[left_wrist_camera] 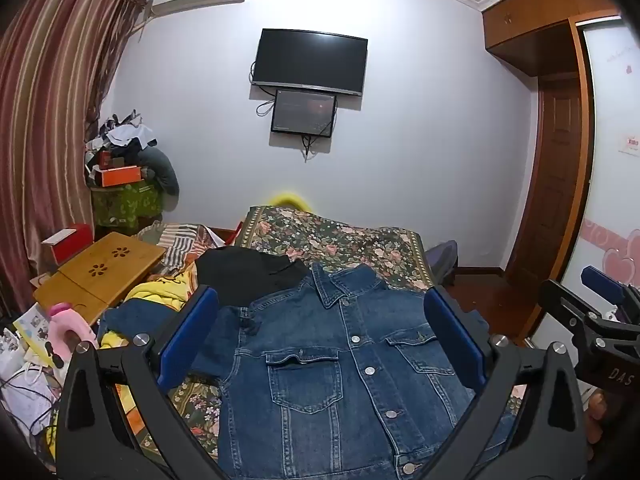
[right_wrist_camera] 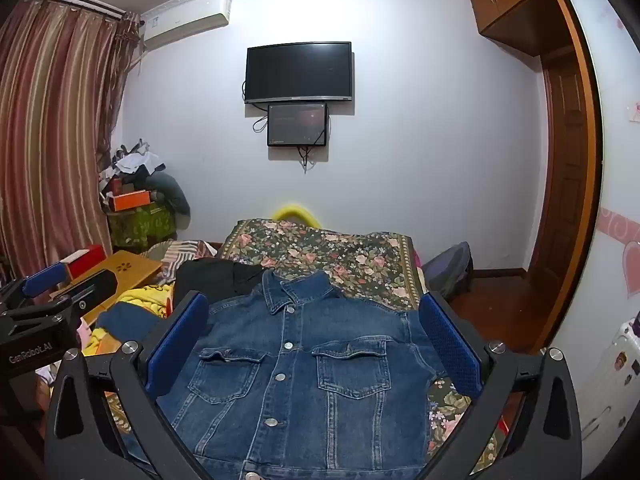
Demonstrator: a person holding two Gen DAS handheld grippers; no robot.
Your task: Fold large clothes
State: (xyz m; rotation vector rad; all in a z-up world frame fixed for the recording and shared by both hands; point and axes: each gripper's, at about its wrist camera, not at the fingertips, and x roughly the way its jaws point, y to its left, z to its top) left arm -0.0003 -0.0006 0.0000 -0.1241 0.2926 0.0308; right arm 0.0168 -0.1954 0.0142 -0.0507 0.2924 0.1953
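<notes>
While both pairs of blue-padded fingers stand spread as wide as they go and grip nothing, the left gripper (left_wrist_camera: pixel 320 340) and the right gripper (right_wrist_camera: pixel 314 340) hover side by side above the denim jacket (left_wrist_camera: pixel 340 360). It lies front up and buttoned on the floral bedspread (left_wrist_camera: pixel 340 240), collar toward the far wall. A black garment (left_wrist_camera: pixel 244 270) lies just beyond its shoulder, beside a wooden folding tabletop (left_wrist_camera: pixel 100 268). A dark television (left_wrist_camera: pixel 310 60) hangs on the wall.
</notes>
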